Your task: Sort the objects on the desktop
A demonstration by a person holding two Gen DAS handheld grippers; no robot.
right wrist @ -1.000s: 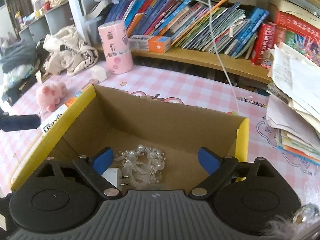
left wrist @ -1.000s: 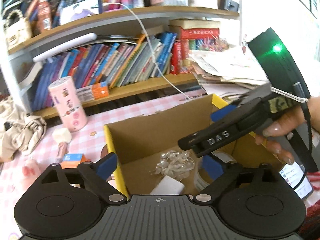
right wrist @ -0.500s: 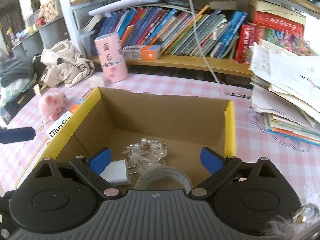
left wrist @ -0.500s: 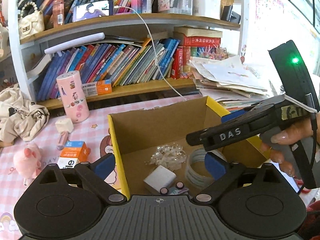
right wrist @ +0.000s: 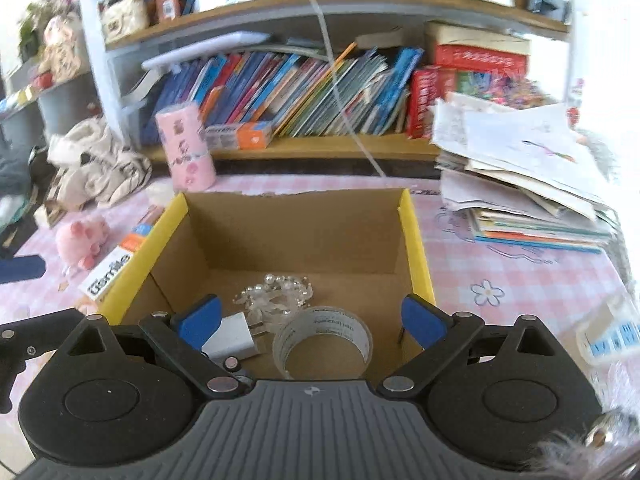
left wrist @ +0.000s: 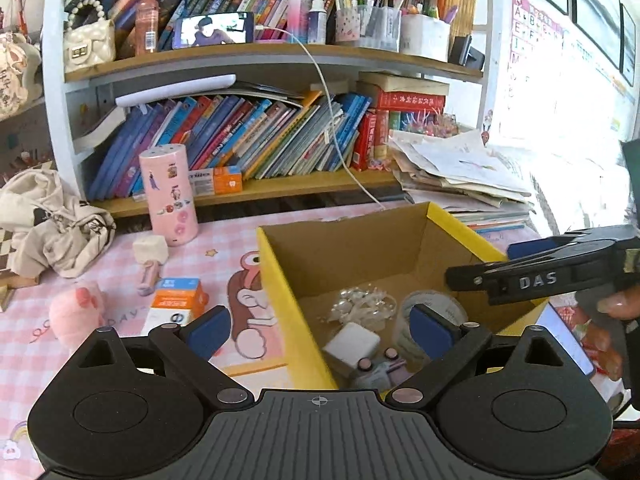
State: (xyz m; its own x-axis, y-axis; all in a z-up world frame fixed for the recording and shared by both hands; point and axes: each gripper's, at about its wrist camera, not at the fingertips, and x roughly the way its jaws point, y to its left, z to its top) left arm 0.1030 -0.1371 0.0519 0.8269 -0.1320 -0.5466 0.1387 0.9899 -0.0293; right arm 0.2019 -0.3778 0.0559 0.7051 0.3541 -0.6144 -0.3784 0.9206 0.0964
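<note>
— What's on the left?
— A pink toy [left wrist: 72, 312] on the table, then the left gripper [left wrist: 320, 326], jaws apart, empty.
— And rightward?
— The box [right wrist: 416, 240] holding tape [right wrist: 324, 340]; the right gripper [right wrist: 312, 320] spread wide above it.

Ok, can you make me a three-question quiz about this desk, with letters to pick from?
1. Where is the tape roll?
A on the shelf
B in the cardboard box
C on the paper pile

2. What colour is the tall tube by the books?
A pink
B green
C black

3. How is the left claw?
A shut on a toy
B open, holding nothing
C shut on tape

Answers: B, it lies on the box floor; A, its side is pink; B, its blue pads stand wide apart.
</note>
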